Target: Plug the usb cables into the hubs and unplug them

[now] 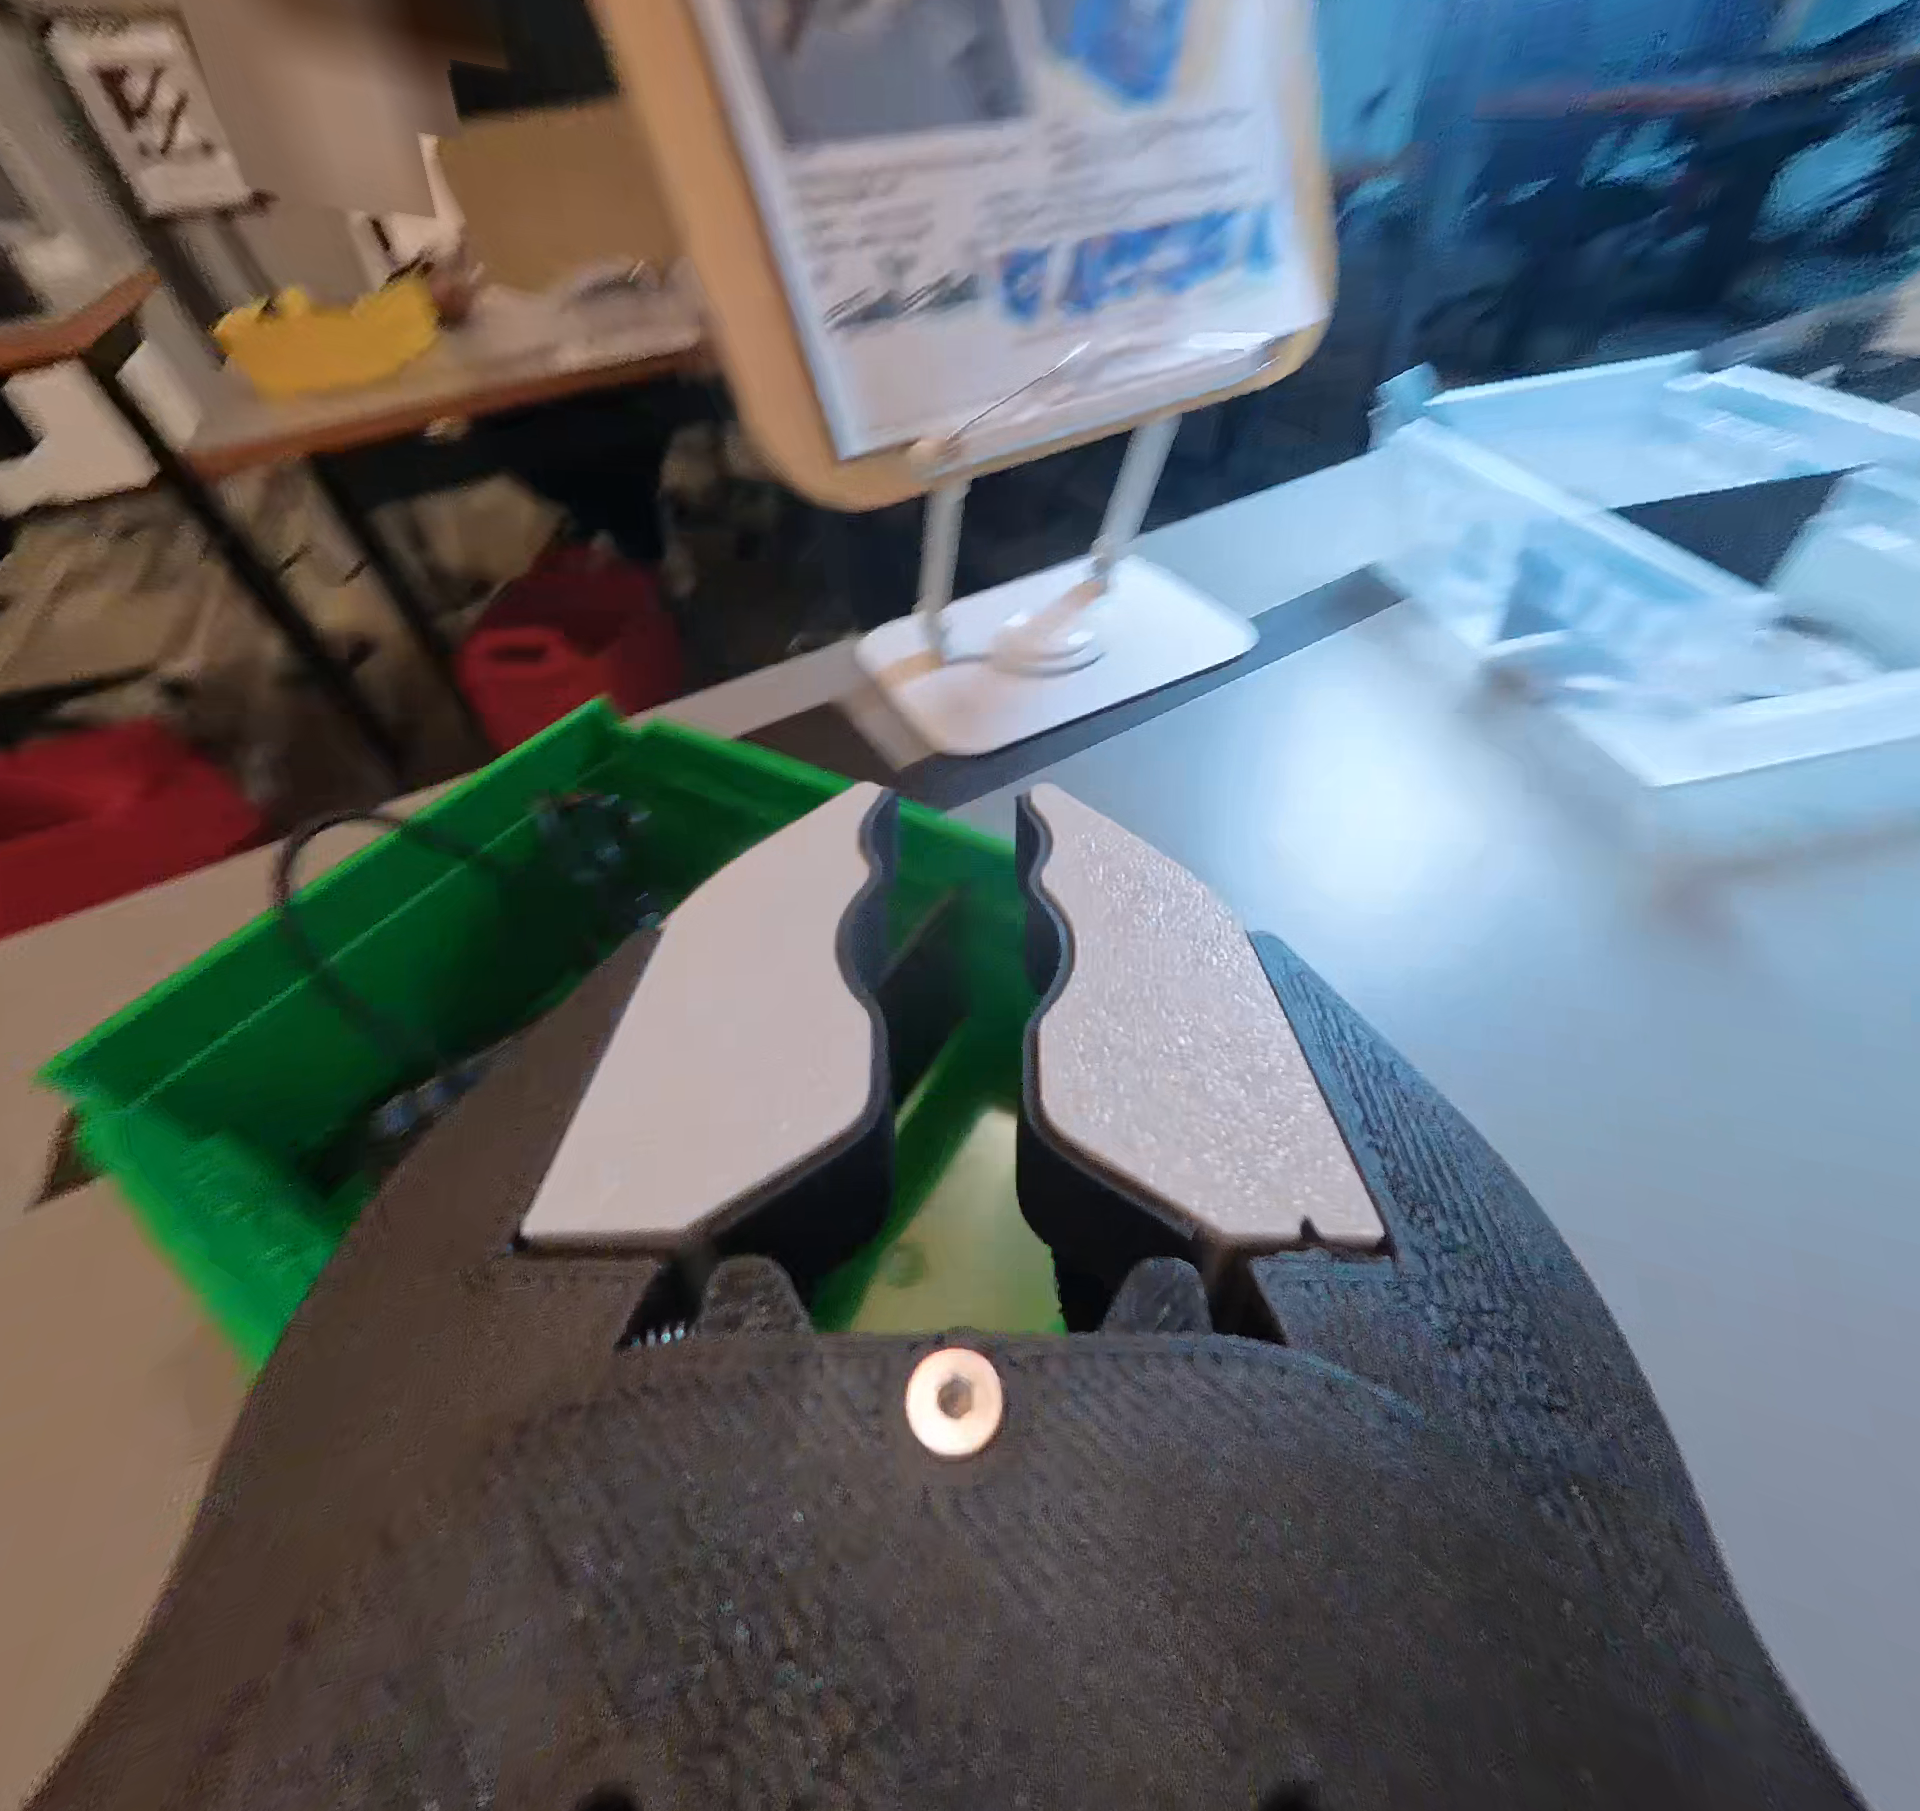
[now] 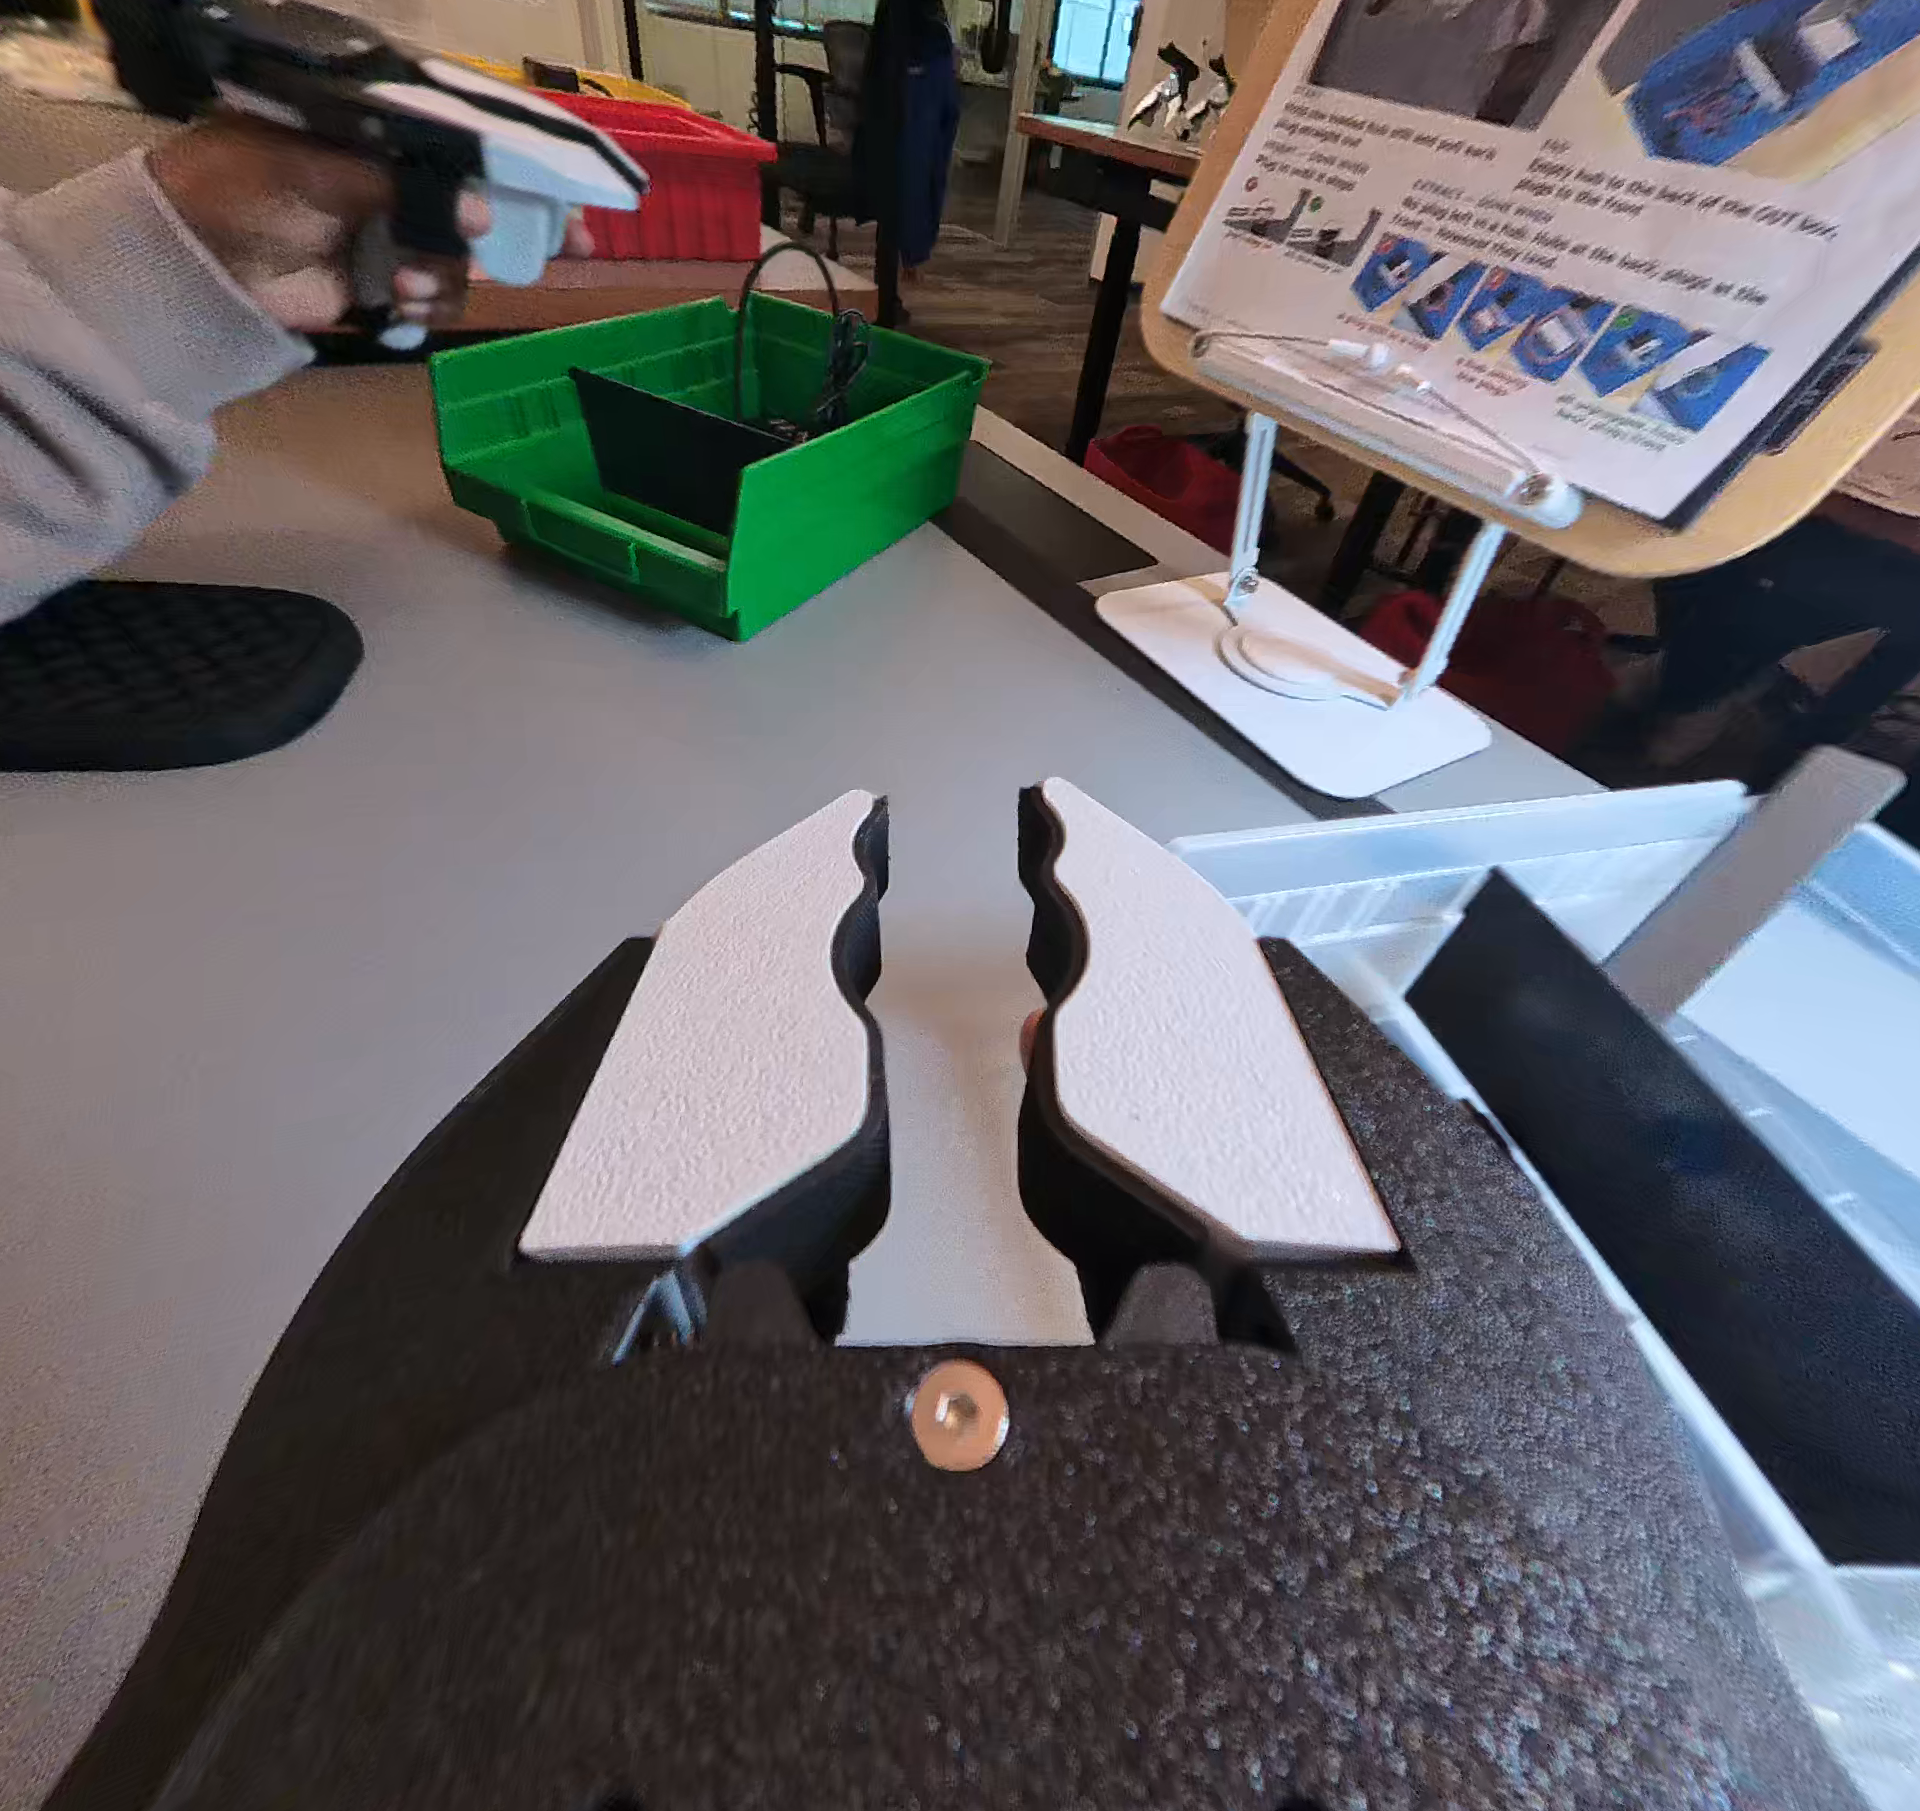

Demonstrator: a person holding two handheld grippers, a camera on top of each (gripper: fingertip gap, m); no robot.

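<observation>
Your bin is bright green with a black divider — counter pale grey, cables black, far crate red.

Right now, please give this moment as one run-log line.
left gripper: open, empty, above green bin | right gripper: open, empty, over table | black cables: in bin

Printed instruction sheet on wooden stand, wording withheld

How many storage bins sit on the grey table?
2. The green bin stands at the far left with black cables inside, below the left gripper. The clear bin lies at the right edge, beside the right gripper. Others may be out of view.
</observation>
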